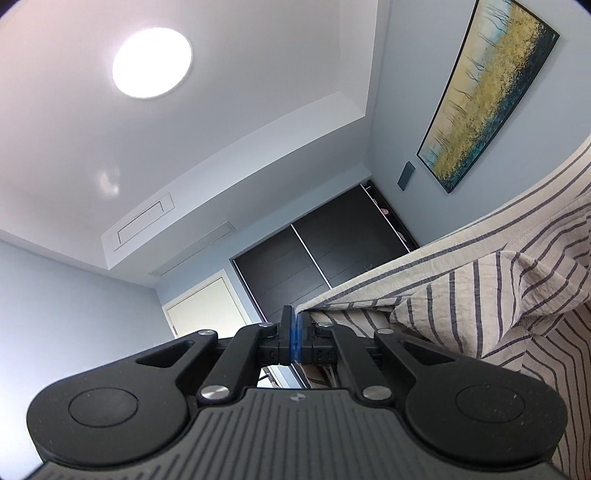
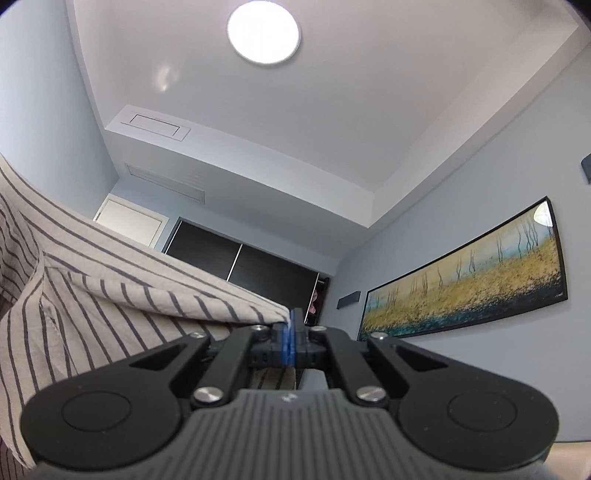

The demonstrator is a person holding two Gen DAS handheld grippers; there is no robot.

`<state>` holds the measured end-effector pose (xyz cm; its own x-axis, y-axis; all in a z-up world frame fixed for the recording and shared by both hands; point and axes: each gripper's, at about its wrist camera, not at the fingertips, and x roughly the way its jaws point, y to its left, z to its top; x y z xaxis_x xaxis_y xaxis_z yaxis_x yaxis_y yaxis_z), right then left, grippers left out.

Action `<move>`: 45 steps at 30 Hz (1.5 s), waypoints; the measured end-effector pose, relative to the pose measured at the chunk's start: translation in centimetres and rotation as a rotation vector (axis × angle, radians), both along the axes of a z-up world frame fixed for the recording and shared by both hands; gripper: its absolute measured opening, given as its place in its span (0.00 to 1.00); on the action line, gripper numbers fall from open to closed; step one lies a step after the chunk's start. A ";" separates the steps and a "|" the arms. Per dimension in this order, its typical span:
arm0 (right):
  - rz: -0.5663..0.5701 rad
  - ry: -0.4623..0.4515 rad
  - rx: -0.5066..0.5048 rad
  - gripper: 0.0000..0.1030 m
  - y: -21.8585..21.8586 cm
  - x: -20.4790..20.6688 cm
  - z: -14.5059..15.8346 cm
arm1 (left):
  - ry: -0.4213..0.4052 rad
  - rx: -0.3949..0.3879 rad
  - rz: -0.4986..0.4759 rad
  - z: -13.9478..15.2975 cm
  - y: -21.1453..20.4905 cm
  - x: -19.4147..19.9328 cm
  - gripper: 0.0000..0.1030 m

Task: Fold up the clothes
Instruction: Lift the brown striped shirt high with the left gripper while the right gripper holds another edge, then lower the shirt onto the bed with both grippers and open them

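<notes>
Holding both grippers aimed up toward the ceiling, you have the left gripper (image 1: 294, 334) clamped on one corner of the striped shirt (image 1: 480, 280). Its cloth stretches rightward from there. Your right gripper (image 2: 291, 339) pinches the opposite corner, framed painting (image 2: 465, 273) far right.

You get bright, even light in both views from the round white ceiling lamp (image 1: 152, 62) (image 2: 263, 31), which burns out to pure white. A faint lens flare smudge sits just left of it on the pale grey ceiling (image 1: 258, 92). The wide gold-and-teal framed painting (image 2: 469, 273) carries a glare spot at its far right corner. Straight edges bow near the rims, the corners go dark, and the near black gripper housings look soft.
</notes>
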<state>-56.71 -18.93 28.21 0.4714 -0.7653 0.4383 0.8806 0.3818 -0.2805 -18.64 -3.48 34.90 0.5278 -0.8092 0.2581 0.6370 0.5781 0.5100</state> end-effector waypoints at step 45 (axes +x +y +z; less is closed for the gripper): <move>-0.162 0.539 0.643 0.01 -47.9 35.3 -25.9 | 0.334 0.750 0.161 -35.4 -50.7 27.8 0.00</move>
<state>-21.41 -66.80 2.35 0.3542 -0.8643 -0.3571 0.7462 0.4914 -0.4491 9.11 -54.19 -0.47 0.6045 -0.6120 -0.5099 0.7619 0.2572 0.5945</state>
